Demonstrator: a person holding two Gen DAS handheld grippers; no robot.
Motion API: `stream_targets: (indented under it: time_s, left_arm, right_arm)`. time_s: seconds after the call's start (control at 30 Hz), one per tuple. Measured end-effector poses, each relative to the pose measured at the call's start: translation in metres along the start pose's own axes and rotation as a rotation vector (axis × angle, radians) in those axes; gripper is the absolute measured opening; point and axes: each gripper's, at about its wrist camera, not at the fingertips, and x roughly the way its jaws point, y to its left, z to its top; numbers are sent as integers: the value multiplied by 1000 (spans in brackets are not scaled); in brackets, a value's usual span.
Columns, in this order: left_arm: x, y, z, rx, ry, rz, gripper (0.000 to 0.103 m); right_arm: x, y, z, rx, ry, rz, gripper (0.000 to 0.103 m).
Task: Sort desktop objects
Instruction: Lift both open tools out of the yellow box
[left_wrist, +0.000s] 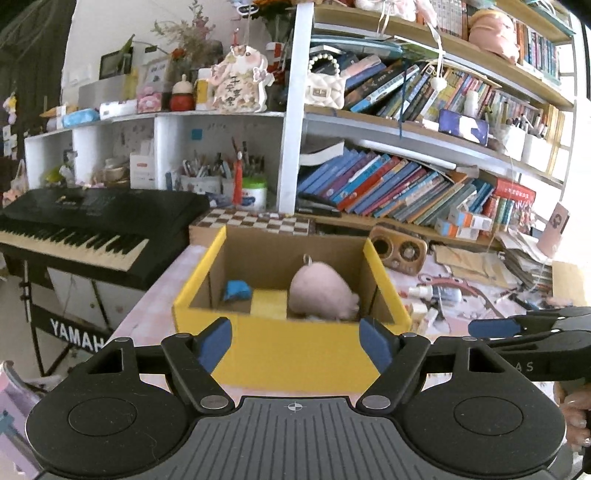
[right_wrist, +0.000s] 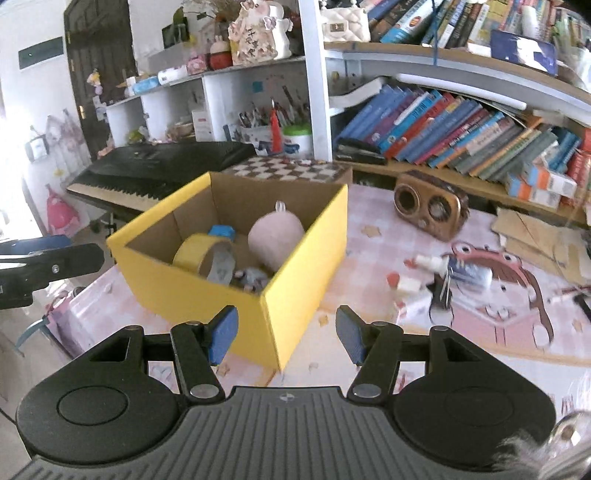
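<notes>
Box, yellow cardboard, is seen dead ahead of the left gripper, whose jaws are spread and empty. Same for the right gripper. Plush, tape roll are half hidden inside; desk clutter is blurred.

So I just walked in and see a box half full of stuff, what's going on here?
A person holds a two-finger gripper in each hand and is tidying the desk into the yellow box. It already holds a pink plush toy, a roll of yellow tape, a small blue item and some grey bits. Both the left gripper and the right gripper are open and empty in front of the box. A small bottle and other clutter lie on the pink table mat.
</notes>
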Motion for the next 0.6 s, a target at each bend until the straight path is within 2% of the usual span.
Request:
stream_targets:
  time_s: [0.37, 0.6]
  left_arm:
    - [-34, 8, -41, -10, 32, -38, 82]
    - [-51, 4, -62, -51, 15, -37, 86]
  right_arm:
    - [-33, 45, -49, 18, 28, -62, 57]
    - [-51, 67, -68, -41, 10, -113, 66]
